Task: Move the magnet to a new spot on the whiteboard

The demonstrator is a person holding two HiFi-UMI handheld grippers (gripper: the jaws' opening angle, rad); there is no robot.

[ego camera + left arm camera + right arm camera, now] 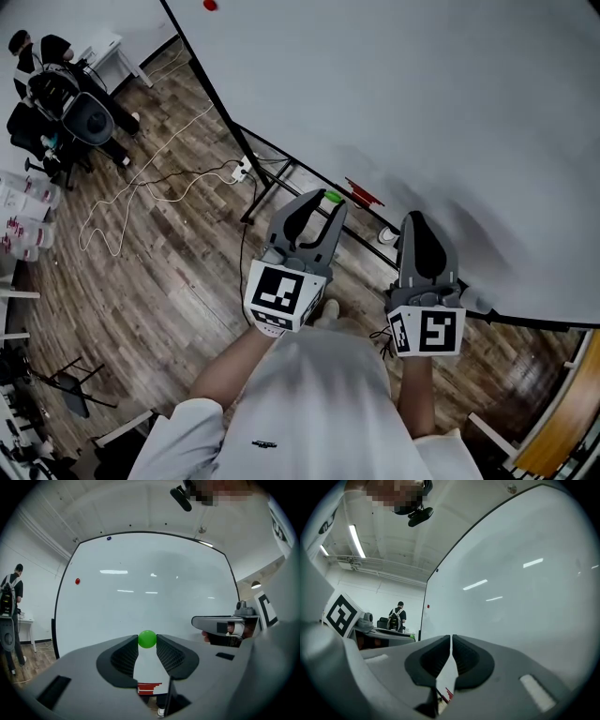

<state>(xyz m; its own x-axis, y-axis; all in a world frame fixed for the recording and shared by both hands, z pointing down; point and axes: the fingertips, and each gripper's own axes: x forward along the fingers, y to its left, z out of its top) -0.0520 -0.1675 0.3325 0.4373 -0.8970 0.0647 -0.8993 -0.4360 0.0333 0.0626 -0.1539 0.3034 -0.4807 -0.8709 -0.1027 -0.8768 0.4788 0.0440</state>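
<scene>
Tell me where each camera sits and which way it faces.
Head view: on the person's head, looking steeply down the whiteboard to the floor; both forearms, left gripper and right gripper show.
Left gripper view: along jaws shut on the green magnet, facing the whiteboard squarely; right gripper shows too.
Right gripper view: along shut, empty jaws, obliquely at the whiteboard.
Both gripper views share the red magnet.

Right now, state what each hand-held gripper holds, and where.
Left hand-held gripper pinches the green magnet by its sides at the jaw tips; right hand-held gripper is shut, empty.
</scene>
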